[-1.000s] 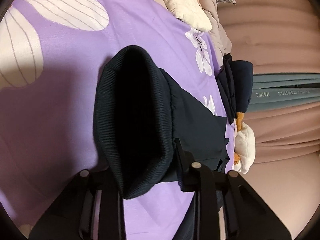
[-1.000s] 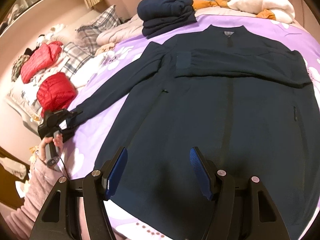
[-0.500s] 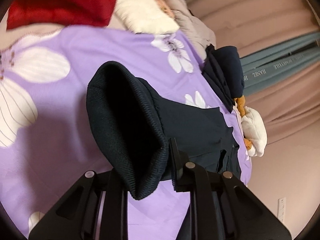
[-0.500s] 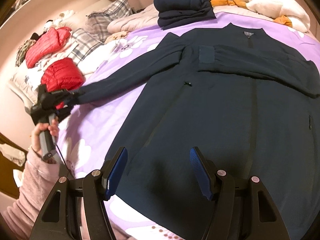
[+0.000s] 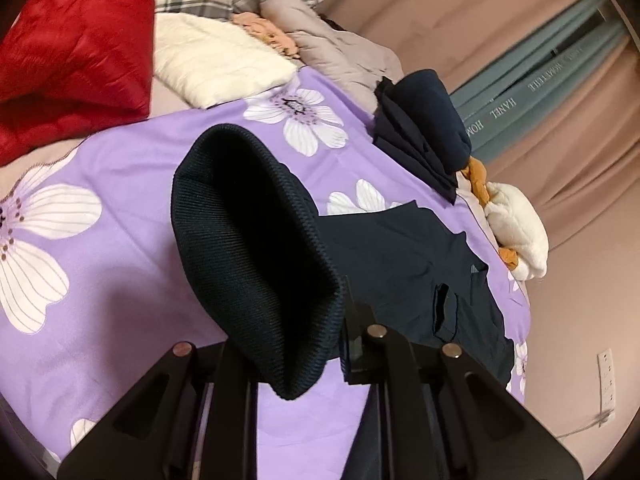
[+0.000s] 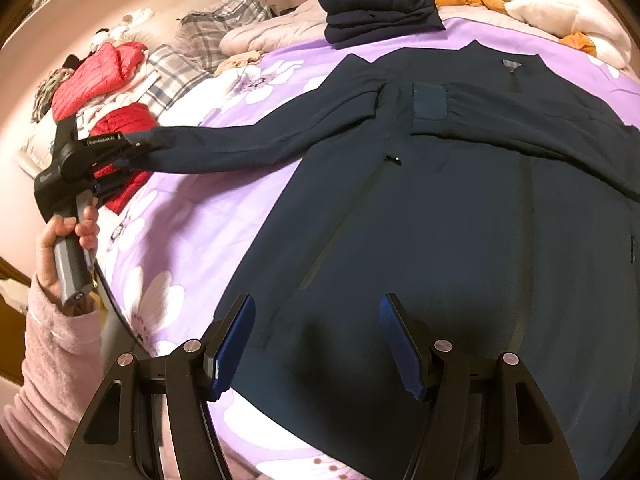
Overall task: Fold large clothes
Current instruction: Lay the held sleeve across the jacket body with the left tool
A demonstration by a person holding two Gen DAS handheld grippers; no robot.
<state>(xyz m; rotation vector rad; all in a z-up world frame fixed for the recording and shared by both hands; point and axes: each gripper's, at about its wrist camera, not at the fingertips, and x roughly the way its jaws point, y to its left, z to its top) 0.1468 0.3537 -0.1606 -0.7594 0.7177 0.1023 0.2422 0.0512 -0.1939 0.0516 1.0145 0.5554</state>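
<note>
Your left gripper [image 6: 120, 152] pinches the cuff [image 5: 256, 256], sleeve stretched off the jacket [image 6: 460, 220] on the bed [image 6: 192, 216] (other sleeve already folded). Next: carry it across the chest. Right gripper [image 6: 316, 344] hovers, fingers spread.

jacket [image 6: 460, 220]: dark navy, ribbed cuff | bedsheet [image 6: 208, 216]: lilac, white flower print | puffer garments [image 6: 96, 76]: red | pillow [image 6: 224, 20]: grey-white plaid | folded stack [image 6: 376, 8]: navy | right hand-held gripper [image 6: 316, 344]: black, blue pads
</note>
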